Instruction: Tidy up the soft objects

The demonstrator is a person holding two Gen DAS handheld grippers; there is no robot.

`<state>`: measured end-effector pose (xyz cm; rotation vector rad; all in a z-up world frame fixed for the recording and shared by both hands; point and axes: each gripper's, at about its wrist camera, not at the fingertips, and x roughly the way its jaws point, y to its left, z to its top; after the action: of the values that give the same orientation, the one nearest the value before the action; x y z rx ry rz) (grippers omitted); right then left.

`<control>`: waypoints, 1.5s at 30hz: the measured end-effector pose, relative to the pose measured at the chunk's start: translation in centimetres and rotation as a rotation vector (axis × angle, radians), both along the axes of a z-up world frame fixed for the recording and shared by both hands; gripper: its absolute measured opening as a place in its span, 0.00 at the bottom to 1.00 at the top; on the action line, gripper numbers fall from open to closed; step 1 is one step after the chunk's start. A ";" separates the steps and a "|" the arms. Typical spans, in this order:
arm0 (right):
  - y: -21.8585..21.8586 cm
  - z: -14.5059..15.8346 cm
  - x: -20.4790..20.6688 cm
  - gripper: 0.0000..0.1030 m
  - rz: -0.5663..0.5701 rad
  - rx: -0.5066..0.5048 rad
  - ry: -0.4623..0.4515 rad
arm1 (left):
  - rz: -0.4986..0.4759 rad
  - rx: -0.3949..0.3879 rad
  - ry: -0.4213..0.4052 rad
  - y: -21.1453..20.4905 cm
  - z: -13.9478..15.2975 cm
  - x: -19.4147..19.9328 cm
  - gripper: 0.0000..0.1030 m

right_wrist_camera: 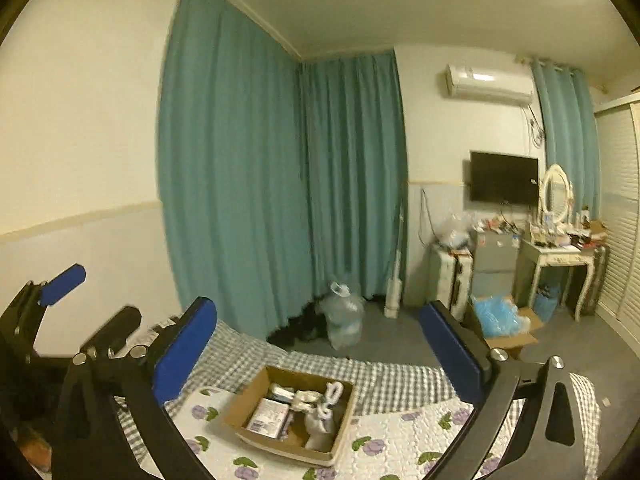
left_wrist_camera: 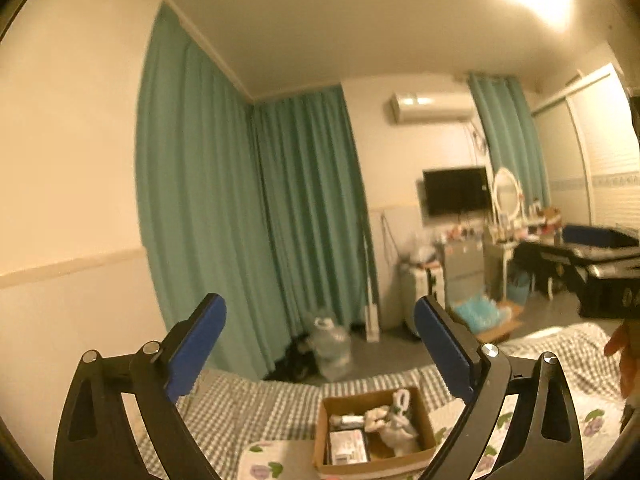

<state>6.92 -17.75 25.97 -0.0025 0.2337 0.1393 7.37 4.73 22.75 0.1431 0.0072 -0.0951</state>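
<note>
A brown cardboard box point(left_wrist_camera: 425, 420) point(right_wrist_camera: 256, 394) sits on the bed. It holds white soft items point(left_wrist_camera: 394, 420) point(right_wrist_camera: 322, 410) and small packets point(right_wrist_camera: 269, 418). My left gripper point(left_wrist_camera: 320, 346) is open and empty, raised above and behind the box. It also shows at the left edge of the right wrist view point(right_wrist_camera: 92, 302). My right gripper point(right_wrist_camera: 320, 346) is open and empty, held above the box. It shows at the right edge of the left wrist view point(left_wrist_camera: 600, 256), where its jaws are not visible.
The bed has a checked sheet point(right_wrist_camera: 384, 380) and a floral quilt point(right_wrist_camera: 392, 436). Teal curtains point(right_wrist_camera: 280, 184) cover the far corner. On the floor stand a water jug point(right_wrist_camera: 344, 316), a box of blue items point(right_wrist_camera: 500, 320), a dressing table point(right_wrist_camera: 560, 256) and drawers point(right_wrist_camera: 494, 256).
</note>
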 end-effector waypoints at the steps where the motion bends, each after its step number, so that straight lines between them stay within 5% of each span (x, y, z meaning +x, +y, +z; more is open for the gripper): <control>1: -0.1 -0.3 -0.9 1.00 0.012 0.004 -0.009 | 0.004 -0.005 -0.010 0.0 -0.2 -0.7 0.94; 9: 0.0 -7.7 -4.2 1.00 -0.001 0.021 -0.074 | 0.031 -0.063 -0.002 2.2 -6.1 -0.7 0.94; 13: 0.5 -13.4 -2.7 1.00 0.005 0.046 -0.050 | 0.095 -0.032 0.036 2.7 -10.8 1.9 0.94; 19: 1.0 -21.8 0.4 1.00 -0.031 0.044 0.007 | 0.108 -0.093 0.151 4.4 -18.2 4.7 0.94; 23: 1.2 -25.3 2.1 1.00 -0.041 0.042 0.073 | 0.107 -0.083 0.192 3.8 -20.8 5.2 0.94; 45: 2.3 -27.8 3.7 1.00 -0.050 0.011 0.128 | 0.096 -0.094 0.242 4.2 -22.7 5.4 0.94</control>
<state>10.61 -15.48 -1.82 0.0229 0.3602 0.0912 12.75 8.90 0.06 0.0365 0.2501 -0.0161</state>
